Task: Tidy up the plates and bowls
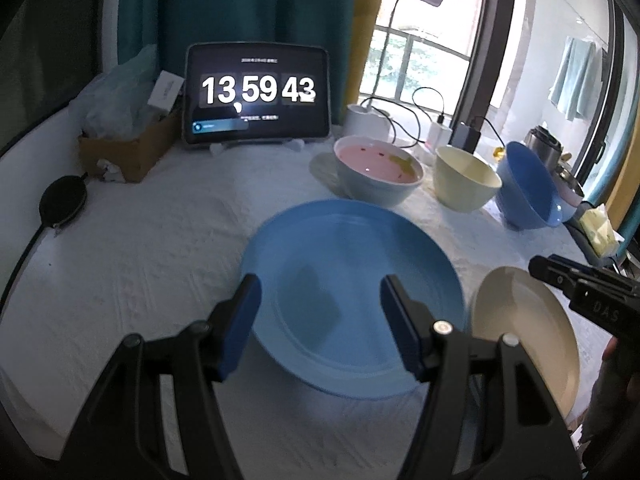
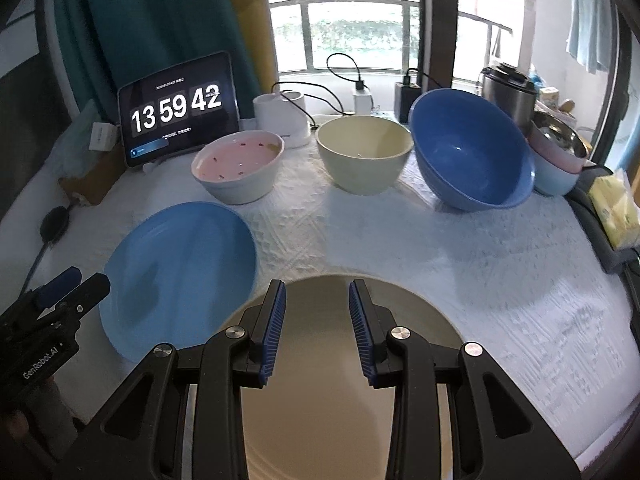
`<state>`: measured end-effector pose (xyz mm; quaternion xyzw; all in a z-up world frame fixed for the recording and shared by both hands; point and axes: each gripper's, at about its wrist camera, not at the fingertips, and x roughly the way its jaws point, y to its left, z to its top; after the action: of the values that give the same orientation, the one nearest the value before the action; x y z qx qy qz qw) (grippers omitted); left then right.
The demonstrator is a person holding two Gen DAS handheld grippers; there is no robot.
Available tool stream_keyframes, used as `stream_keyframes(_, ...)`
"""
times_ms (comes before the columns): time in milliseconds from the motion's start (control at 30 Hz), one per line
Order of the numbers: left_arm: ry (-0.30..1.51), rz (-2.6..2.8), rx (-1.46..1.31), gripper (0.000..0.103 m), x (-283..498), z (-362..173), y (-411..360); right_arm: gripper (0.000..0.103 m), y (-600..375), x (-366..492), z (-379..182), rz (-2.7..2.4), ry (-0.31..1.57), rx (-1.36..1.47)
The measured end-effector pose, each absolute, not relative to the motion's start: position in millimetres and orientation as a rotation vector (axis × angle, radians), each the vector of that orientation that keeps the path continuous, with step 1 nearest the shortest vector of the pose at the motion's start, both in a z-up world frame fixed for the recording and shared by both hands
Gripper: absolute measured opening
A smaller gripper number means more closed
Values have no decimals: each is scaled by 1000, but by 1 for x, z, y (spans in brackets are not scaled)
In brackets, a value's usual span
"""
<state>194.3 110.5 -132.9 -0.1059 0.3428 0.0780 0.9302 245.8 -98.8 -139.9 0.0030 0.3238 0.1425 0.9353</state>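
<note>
Blue plate (image 1: 352,296) beneath left claw (image 1: 320,328), between its jaws.

tablet (image 1: 256,94) clock 13 59 43, left gripper (image 2: 74,286) "GenRobot.AI"

We see a glossy, smooth blue plate (image 1: 352,292) and cream plate (image 2: 344,360) on a white, embossed, rough cloth (image 2: 460,256); the pot (image 2: 508,92) looks like brushed metal.
</note>
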Motion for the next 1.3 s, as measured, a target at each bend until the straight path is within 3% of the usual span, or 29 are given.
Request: stream_keyframes(1300, 838, 229, -279, 64, 240, -178, 154, 35, -34, 313, -176, 395, 800, -36)
